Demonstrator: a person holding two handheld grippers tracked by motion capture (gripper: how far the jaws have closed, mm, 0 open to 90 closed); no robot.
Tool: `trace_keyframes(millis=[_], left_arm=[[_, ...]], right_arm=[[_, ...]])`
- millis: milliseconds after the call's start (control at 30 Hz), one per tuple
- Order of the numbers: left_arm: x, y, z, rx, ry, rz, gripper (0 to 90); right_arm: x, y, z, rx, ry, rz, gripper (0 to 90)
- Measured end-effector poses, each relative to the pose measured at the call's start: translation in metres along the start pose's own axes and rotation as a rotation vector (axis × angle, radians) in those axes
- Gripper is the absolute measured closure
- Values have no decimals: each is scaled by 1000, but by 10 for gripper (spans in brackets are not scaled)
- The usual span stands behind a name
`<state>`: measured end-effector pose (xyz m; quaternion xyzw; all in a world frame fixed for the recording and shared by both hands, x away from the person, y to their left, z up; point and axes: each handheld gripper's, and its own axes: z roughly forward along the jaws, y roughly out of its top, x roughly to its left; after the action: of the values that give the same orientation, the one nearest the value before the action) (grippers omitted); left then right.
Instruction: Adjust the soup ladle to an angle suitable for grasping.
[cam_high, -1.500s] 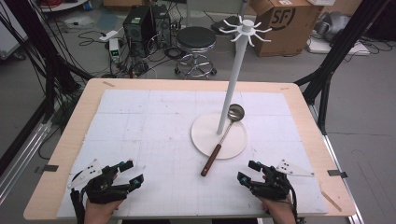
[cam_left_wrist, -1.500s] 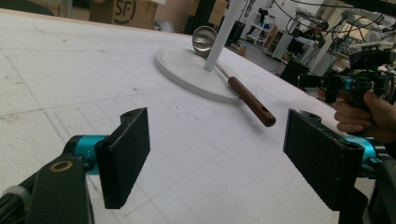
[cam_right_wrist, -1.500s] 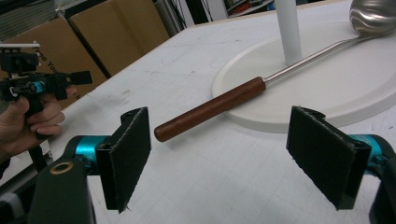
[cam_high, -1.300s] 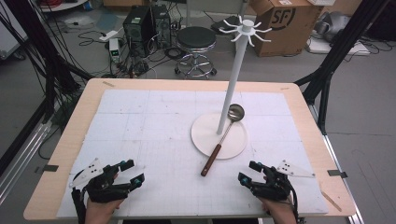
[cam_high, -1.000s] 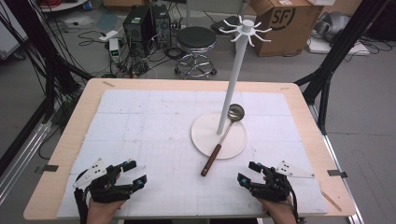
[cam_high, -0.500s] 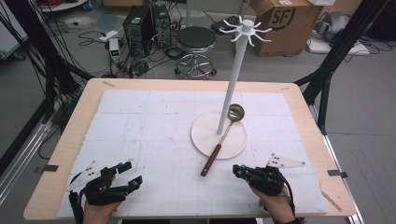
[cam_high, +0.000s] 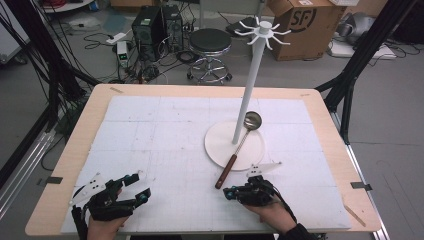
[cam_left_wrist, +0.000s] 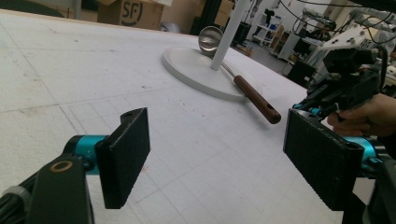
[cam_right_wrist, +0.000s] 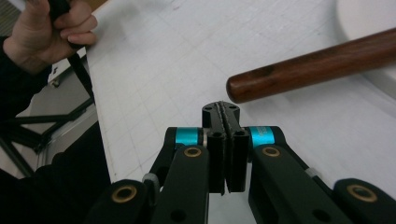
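A white mat (cam_high: 165, 145) covers the wooden table (cam_high: 80, 150), and at its two o'clock side a tall white hook stand (cam_high: 256, 75) rises from a round white base (cam_high: 220, 145). A ladle (cam_high: 239, 148) lies across that base: its steel bowl rests against the pole at twelve o'clock, its brown wooden handle runs down toward seven o'clock and ends on the mat, off the base.

At six o'clock, the right gripper (cam_high: 229, 192) sits just short of the handle's tip, jaws pressed together on nothing; its own view shows the handle's rounded end (cam_right_wrist: 243, 88) just ahead of the closed tips, apart from them. At seven o'clock, the left gripper (cam_high: 140, 187) rests low on the mat with jaws spread wide, well away from the ladle.

The step in hand looks like the approach to the ladle, likely to hang it on the stand. The next move calls for the right jaws to part, slide round the wooden handle and close on it before any lift.
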<state>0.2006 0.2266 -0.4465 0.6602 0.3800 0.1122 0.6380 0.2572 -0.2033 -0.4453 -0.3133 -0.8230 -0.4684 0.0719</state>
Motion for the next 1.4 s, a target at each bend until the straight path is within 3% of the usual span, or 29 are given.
trace_keyframes(millis=[200, 800, 1400], left_arm=[[0, 0, -2, -6, 2, -3, 236], [1, 0, -5, -10, 4, -4, 238], [1, 1, -7, -18, 3, -9, 238]], right_arm=[[-3, 11, 16, 40, -26, -5, 893], [-12, 37, 40, 17, -61, 38, 893], [-11, 61, 63, 11, -87, 35, 893]])
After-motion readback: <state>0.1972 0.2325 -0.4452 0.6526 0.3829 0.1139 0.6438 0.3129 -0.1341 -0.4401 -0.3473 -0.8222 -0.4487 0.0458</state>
